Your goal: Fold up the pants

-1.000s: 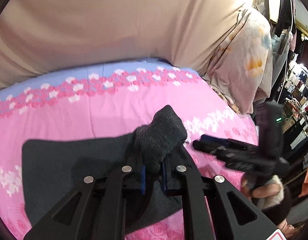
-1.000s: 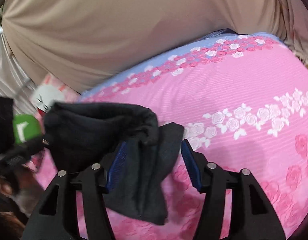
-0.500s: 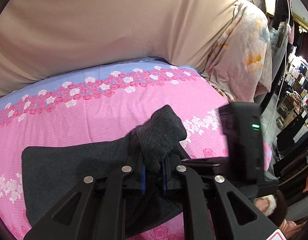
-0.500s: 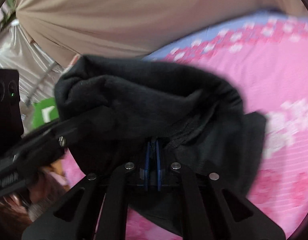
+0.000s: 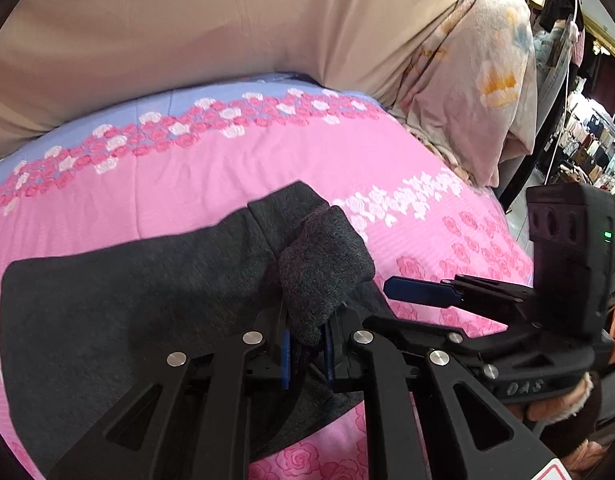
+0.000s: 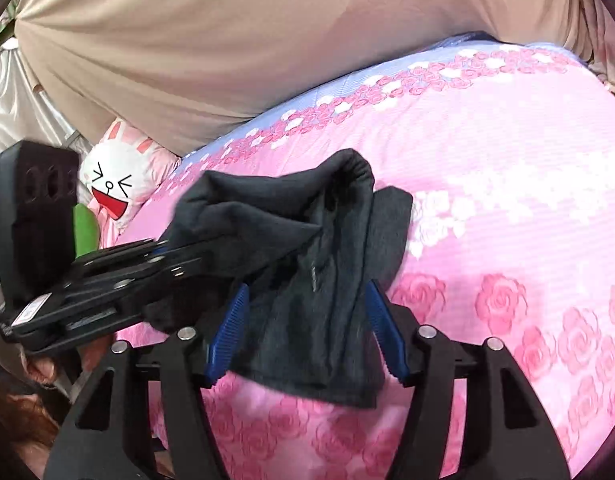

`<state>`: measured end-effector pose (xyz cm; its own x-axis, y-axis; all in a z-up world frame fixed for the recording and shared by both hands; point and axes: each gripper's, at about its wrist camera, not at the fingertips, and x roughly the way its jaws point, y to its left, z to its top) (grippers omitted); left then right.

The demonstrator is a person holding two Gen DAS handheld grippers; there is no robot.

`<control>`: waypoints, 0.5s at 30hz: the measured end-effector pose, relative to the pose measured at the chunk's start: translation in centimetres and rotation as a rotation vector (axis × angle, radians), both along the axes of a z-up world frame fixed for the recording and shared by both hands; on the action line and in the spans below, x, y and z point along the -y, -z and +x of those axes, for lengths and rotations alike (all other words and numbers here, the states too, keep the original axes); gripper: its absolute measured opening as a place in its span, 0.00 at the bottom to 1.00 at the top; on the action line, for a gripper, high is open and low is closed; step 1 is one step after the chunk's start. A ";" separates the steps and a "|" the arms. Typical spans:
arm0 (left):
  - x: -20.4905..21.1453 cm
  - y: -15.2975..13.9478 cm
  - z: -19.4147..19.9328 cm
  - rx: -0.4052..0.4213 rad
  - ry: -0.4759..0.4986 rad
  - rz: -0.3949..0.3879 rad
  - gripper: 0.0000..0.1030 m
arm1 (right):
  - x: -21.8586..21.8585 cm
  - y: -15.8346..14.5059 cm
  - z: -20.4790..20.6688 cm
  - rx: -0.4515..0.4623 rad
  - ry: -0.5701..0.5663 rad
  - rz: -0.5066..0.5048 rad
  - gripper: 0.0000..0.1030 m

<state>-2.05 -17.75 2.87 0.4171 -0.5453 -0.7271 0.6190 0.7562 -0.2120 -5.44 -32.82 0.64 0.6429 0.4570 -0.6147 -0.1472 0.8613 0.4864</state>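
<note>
The dark grey pants [image 5: 127, 304] lie partly folded on the pink floral bedspread [image 5: 227, 176]. My left gripper [image 5: 306, 350] is shut on a bunched end of the pants [image 5: 319, 272] and holds it lifted. My right gripper [image 6: 307, 328] is open, its blue pads on either side of the hanging cloth [image 6: 307, 264] without pinching it. The right gripper also shows at the right of the left wrist view [image 5: 419, 292], jaws apart. The left gripper shows at the left of the right wrist view [image 6: 167, 252], holding the cloth.
A beige headboard cushion [image 5: 187, 32] runs along the back of the bed. A floral pillow [image 5: 475, 80] stands at the right end. A white rabbit cushion [image 6: 115, 176] lies at the left end. Clothes racks [image 5: 587, 140] stand beyond the bed's right edge.
My right gripper was shut on the pants half a second ago and has opened and drawn back. My left gripper keeps its hold and has shifted slightly.
</note>
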 end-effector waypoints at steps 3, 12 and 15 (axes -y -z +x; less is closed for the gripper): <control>0.2 0.2 -0.4 0.005 0.005 0.009 0.10 | 0.0 0.3 0.3 -0.001 0.008 0.021 0.36; 2.9 3.9 -2.6 0.042 0.042 0.120 0.32 | 1.9 -0.6 1.2 0.000 0.103 0.029 0.10; 2.0 2.6 -3.6 0.014 0.079 0.034 0.52 | 1.5 -1.7 1.3 0.015 0.081 0.040 0.16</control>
<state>-5.67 -19.71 0.28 0.3839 -0.5517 -0.7404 0.6796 0.7117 -0.1779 -4.12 -34.36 2.32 0.6877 0.4272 -0.5870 -0.0859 0.8508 0.5185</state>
